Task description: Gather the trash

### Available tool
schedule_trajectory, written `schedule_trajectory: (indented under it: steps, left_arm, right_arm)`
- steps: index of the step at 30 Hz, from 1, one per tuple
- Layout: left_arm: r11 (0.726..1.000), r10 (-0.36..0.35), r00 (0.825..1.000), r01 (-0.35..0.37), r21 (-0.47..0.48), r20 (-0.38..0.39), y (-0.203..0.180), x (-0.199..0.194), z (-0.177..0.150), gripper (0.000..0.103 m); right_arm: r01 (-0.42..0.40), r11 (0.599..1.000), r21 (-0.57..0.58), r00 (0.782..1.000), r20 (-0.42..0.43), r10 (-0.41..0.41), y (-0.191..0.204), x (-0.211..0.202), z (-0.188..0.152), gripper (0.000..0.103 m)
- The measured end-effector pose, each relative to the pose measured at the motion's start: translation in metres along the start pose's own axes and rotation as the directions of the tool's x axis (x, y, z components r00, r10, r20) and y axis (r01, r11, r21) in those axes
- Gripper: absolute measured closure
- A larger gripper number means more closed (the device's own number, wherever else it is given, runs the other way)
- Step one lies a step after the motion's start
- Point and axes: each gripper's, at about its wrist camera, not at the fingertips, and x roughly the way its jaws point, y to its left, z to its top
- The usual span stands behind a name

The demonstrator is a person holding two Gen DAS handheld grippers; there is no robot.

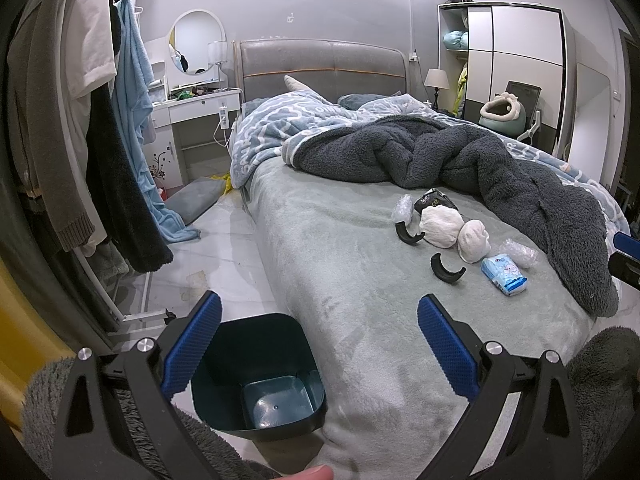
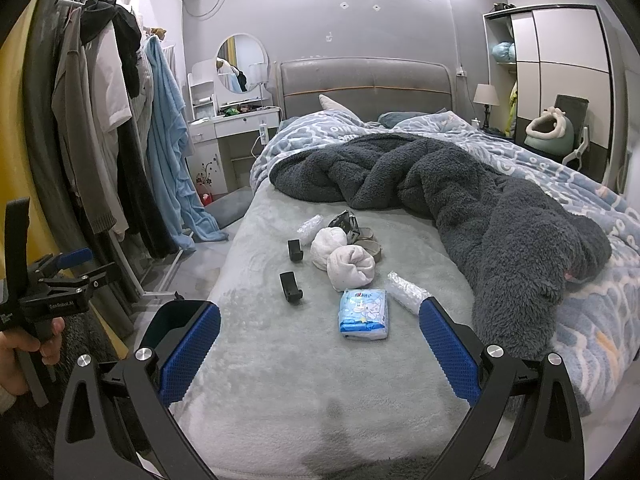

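Trash lies in a cluster on the grey-green bed sheet [image 2: 280, 360]: two crumpled white paper wads [image 2: 350, 266] [image 1: 440, 226], a blue tissue pack [image 2: 364, 314] [image 1: 504, 275], two clear plastic wrappers [image 2: 406, 290] [image 2: 310, 226], a dark foil wrapper [image 2: 344, 220], tape rolls [image 2: 370, 246] and two black curved clips [image 2: 290, 282] [image 1: 447, 268]. A dark teal bin [image 1: 256, 384] stands empty on the floor at the bed's left corner. My left gripper [image 1: 320, 350] is open and empty above the bin and bed edge. My right gripper [image 2: 320, 354] is open and empty, short of the tissue pack.
A dark fleece blanket [image 2: 480, 216] and blue patterned duvet [image 2: 592, 280] cover the bed's right side. A clothes rack [image 1: 100, 140] with hanging garments stands left. A dressing table [image 1: 196, 108], wardrobe [image 1: 516, 60] and bedside lamp [image 1: 436, 80] line the back wall.
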Motion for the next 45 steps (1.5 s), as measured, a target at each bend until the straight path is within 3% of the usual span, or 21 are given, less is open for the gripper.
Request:
schedule_trajectory:
  steps: [22,27,31,36,41,43,45]
  left_arm:
    - [1.0,-0.002,1.0,0.002,-0.008,-0.003,0.007,0.001,0.002,0.003]
    - [1.0,0.005,1.0,-0.005,0.009,0.008,0.004,-0.003,0.002,0.003]
    - [0.999,-0.041,0.999,0.04,0.008,0.018,0.002,-0.004,0.003,0.004]
    - [0.994,-0.104,0.994,0.103,0.023,0.024,-0.002,0.001,0.006,0.004]
    - [0.985,-0.158,0.987,0.157,0.073,0.012,-0.014,0.013,0.007,0.005]
    - [0.979,-0.184,0.983,0.183,0.094,0.0,-0.018,0.018,0.007,0.007]
    - [0.973,-0.203,0.979,0.203,0.109,-0.01,-0.021,0.023,0.008,0.016]
  right_arm:
    - [0.002,1.0,0.005,1.0,-0.009,-0.002,0.001,0.002,-0.003,0.003]
    - [0.026,1.0,-0.011,0.998,-0.05,-0.027,-0.005,0.018,-0.009,0.003]
    - [0.035,0.999,-0.031,0.997,-0.071,-0.037,-0.005,0.02,-0.005,0.003]
    - [0.025,0.999,-0.025,0.996,-0.089,-0.028,-0.01,0.028,0.0,0.014]
    - [0.012,1.0,0.001,0.994,-0.11,-0.012,-0.023,0.046,0.006,0.015]
    - [0.005,1.0,0.018,0.993,-0.12,-0.002,-0.03,0.055,0.007,0.016]
    - [-0.002,0.999,0.035,0.992,-0.125,0.007,-0.034,0.065,0.008,0.018]
